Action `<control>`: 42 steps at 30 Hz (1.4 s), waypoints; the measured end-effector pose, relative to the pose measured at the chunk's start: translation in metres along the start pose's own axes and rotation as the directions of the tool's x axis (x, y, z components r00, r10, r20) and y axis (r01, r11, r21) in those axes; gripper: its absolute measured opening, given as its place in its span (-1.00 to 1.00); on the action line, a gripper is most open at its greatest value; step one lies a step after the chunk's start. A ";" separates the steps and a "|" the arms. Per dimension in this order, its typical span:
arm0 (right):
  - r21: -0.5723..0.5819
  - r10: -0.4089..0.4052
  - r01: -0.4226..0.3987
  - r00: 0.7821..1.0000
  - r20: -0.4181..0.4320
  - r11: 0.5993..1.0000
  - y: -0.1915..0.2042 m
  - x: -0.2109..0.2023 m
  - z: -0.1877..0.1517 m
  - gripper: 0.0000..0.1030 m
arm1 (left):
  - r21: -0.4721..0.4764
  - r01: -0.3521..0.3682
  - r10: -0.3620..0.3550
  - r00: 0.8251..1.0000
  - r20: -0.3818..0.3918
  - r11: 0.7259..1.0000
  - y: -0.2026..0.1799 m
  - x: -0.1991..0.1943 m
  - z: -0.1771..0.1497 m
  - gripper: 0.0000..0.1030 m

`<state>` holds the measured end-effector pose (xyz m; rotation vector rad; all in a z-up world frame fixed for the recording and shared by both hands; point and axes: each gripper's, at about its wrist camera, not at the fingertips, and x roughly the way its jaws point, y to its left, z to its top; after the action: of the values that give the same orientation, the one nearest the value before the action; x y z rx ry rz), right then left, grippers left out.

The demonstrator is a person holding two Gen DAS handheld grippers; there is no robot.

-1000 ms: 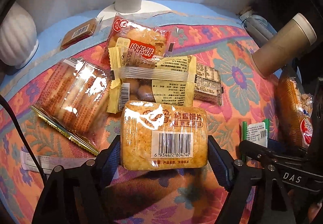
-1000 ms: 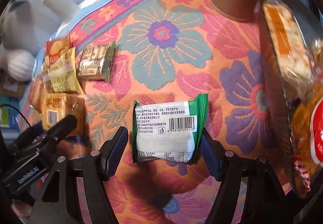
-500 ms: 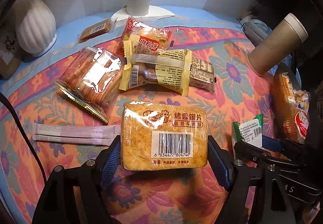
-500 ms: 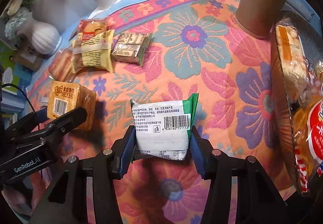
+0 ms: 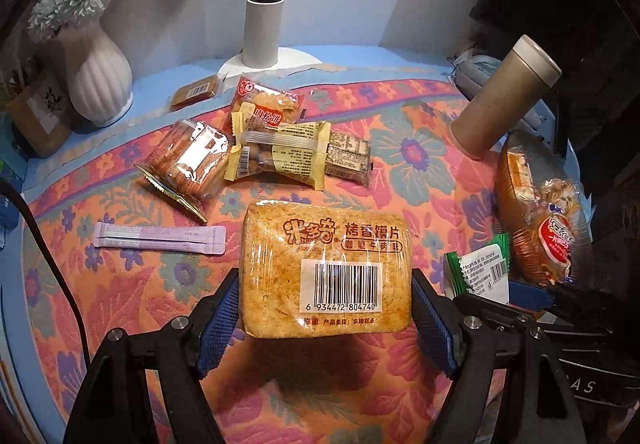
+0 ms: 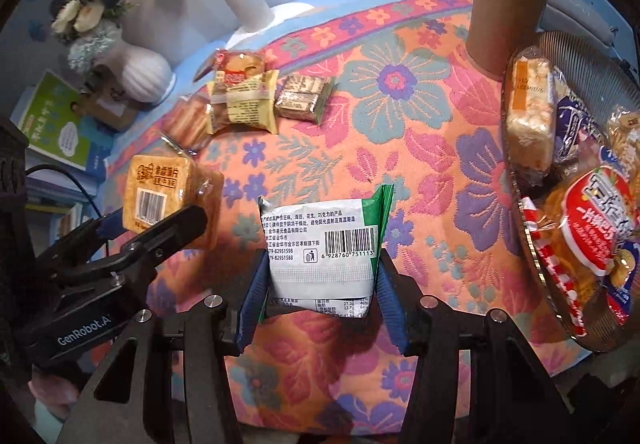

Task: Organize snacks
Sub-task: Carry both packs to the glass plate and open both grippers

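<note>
The toasted-bun packet, a golden-orange block with a white barcode label, runs crosswise between the jaws of the left gripper, which clamp its short ends above the floral cloth on the table. The green-and-white packet stands lengthwise, barcode up, squeezed at its sides by the right gripper, near the basket.
</note>
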<state>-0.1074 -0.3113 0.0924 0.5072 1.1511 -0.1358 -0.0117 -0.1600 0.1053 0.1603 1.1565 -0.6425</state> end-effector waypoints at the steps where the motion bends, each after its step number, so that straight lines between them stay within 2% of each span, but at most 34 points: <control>1: -0.004 0.005 -0.005 1.000 0.006 1.000 0.000 -0.004 0.001 -0.02 | 0.001 0.001 -0.001 1.000 0.004 1.000 -0.003 -0.003 0.000 0.51; 8: -0.022 0.011 -0.010 0.997 0.081 1.000 -0.019 -0.049 0.008 -0.02 | 0.019 0.021 -0.022 0.998 0.053 1.000 -0.039 -0.025 0.009 0.51; 16: 0.073 -0.017 0.006 0.989 0.145 0.997 -0.086 -0.092 0.016 -0.02 | 0.070 0.068 -0.073 0.994 0.082 0.995 -0.101 -0.033 0.027 0.51; 22: 0.167 -0.071 0.039 0.980 0.185 0.985 -0.147 -0.121 0.022 -0.02 | 0.124 0.098 -0.107 0.992 0.066 0.987 -0.154 -0.018 0.038 0.51; 32: 0.314 -0.144 0.080 0.972 0.187 0.946 -0.242 -0.147 0.018 -0.02 | 0.180 0.152 -0.161 0.986 0.035 0.972 -0.228 0.013 0.052 0.51; 37: 0.336 -0.156 0.084 0.969 0.192 0.938 -0.268 -0.158 0.019 -0.02 | 0.210 0.171 -0.184 0.982 0.045 0.963 -0.258 0.021 0.064 0.51; 42: 0.307 -0.162 0.098 0.968 0.190 0.947 -0.275 -0.159 0.025 0.03 | 0.235 0.176 -0.194 0.980 0.054 0.956 -0.279 0.030 0.074 0.51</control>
<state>-0.2505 -0.5882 0.1562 0.6634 0.9572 -0.4728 -0.0981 -0.4306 0.1662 0.2234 1.0287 -0.9419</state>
